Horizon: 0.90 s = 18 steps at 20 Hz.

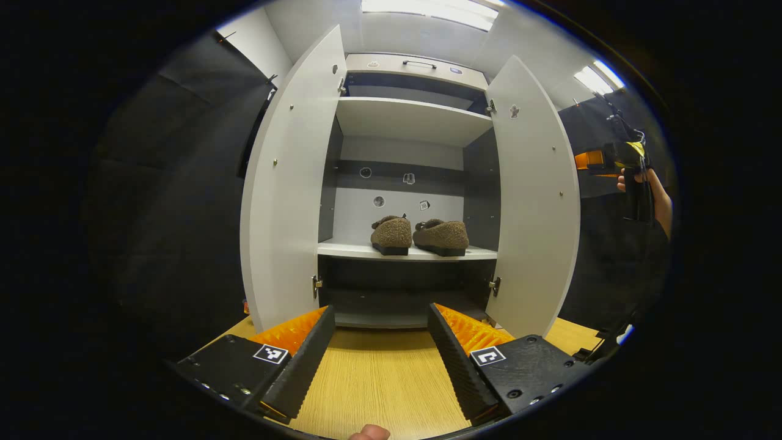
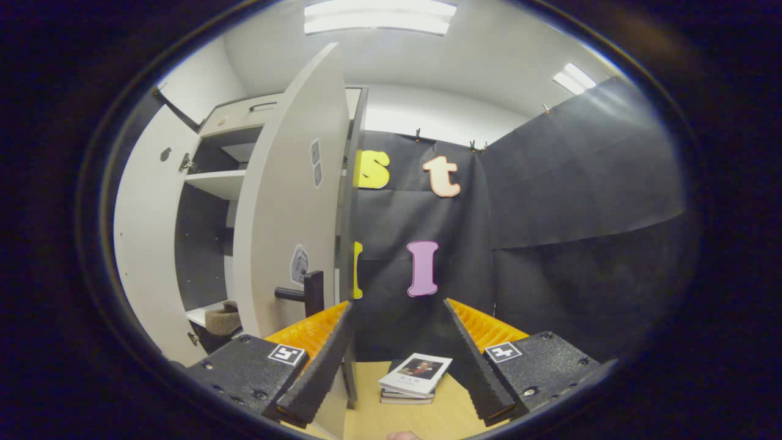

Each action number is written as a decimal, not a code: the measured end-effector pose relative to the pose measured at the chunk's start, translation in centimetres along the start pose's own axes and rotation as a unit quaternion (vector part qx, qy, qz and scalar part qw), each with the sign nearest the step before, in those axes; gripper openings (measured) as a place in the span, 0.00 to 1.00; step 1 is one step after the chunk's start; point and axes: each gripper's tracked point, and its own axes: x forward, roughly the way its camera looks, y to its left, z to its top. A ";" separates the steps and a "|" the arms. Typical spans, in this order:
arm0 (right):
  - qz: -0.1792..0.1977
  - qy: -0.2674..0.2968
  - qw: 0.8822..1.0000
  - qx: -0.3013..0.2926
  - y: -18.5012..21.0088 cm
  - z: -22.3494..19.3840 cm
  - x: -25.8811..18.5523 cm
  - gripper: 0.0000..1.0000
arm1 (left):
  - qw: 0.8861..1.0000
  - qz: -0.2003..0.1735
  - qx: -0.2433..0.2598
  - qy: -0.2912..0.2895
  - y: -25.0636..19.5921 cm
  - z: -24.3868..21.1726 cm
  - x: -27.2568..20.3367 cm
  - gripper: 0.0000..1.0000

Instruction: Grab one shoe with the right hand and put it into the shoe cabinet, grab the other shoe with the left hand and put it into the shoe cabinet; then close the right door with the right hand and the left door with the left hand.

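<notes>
Right gripper [image 2: 396, 351] spread wide, holding nothing, hovering just outside right door [image 2: 287, 201]; door's outer face and handle [image 2: 305, 293] lying just left of fingers. Left gripper [image 1: 382, 354] also gaping, facing shoes [image 1: 420, 235] sitting on cabinet shelf [image 1: 360, 250]. Right-door closing looking next.

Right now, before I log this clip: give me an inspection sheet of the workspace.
Surface: wooden tabletop, bare in front of the cabinet.
Job's things: two brown shoes side by side on the middle shelf of the shoe cabinet; left door and right door both open.
Clutter: small stack of books on the table beside the cabinet.
Grippers: left gripper open, empty, facing the cabinet; right gripper open, empty, beside the right door's outer face, near its handle.
Cables: nothing seen.
Surroundings: black cloth walls, ceiling lights.
</notes>
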 end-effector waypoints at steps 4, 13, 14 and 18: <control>0.057 0.003 0.998 0.004 4.4 0.1 0.0 0.89 | 1.000 0.001 0.009 -0.003 0.2 0.3 -0.3 0.93; 0.146 0.003 0.987 0.069 13.9 -0.5 2.8 0.89 | 1.000 0.018 0.018 -0.002 1.6 0.3 -0.9 0.92; 0.156 0.006 0.985 0.070 15.0 -0.6 3.3 0.93 | 1.000 0.019 0.017 -0.001 1.7 0.4 -0.9 0.93; 0.159 -0.003 0.986 0.055 16.0 0.9 3.6 0.95 | 1.000 0.026 0.014 -0.005 2.3 0.8 -1.6 0.93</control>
